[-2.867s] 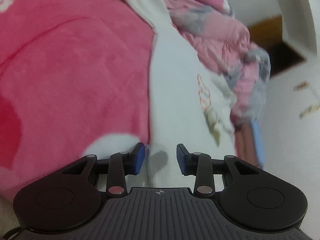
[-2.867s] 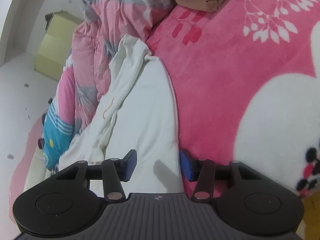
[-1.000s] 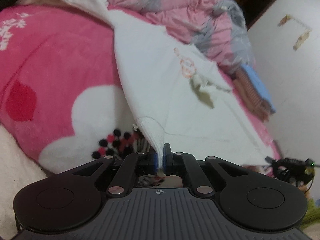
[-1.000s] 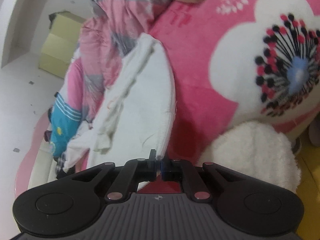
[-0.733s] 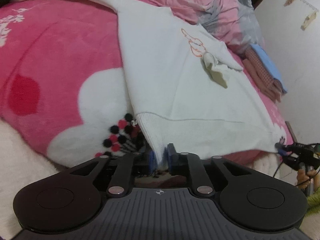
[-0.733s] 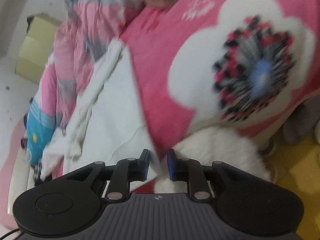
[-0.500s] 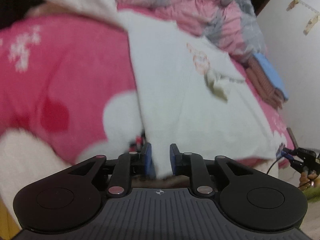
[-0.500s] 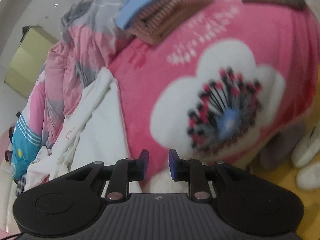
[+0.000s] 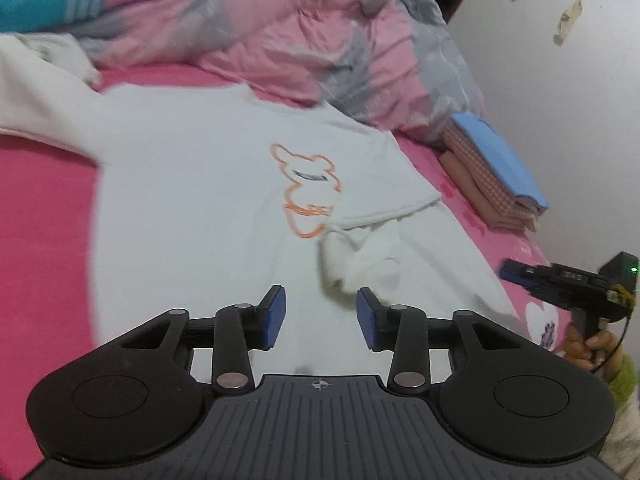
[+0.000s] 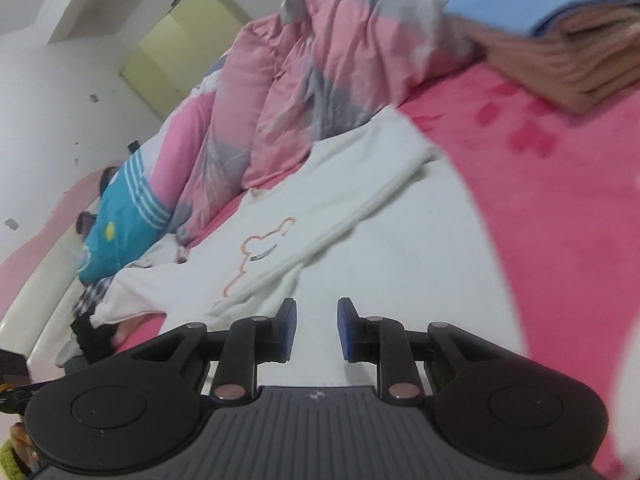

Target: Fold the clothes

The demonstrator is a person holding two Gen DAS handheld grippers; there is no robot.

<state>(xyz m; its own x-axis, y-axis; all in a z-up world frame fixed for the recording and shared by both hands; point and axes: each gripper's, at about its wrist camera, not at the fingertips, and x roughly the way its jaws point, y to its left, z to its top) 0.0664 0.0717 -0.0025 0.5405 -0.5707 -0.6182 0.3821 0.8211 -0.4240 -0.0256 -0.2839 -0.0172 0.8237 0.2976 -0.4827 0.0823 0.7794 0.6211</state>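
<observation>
Two claws, our left claw (image 9: 320, 322) and right claw (image 10: 316, 330), hover released over a white sweatshirt (image 9: 192, 184) spread flat on the pink blanket (image 10: 560, 184) covering the bed, with a rumpled pink-grey duvet (image 9: 304, 40) beyond, below white walls (image 10: 60, 92).

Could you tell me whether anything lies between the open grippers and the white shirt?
Nothing visible does. The left gripper and right gripper are both open right over the white shirt, which lies spread on the pink blanket.
</observation>
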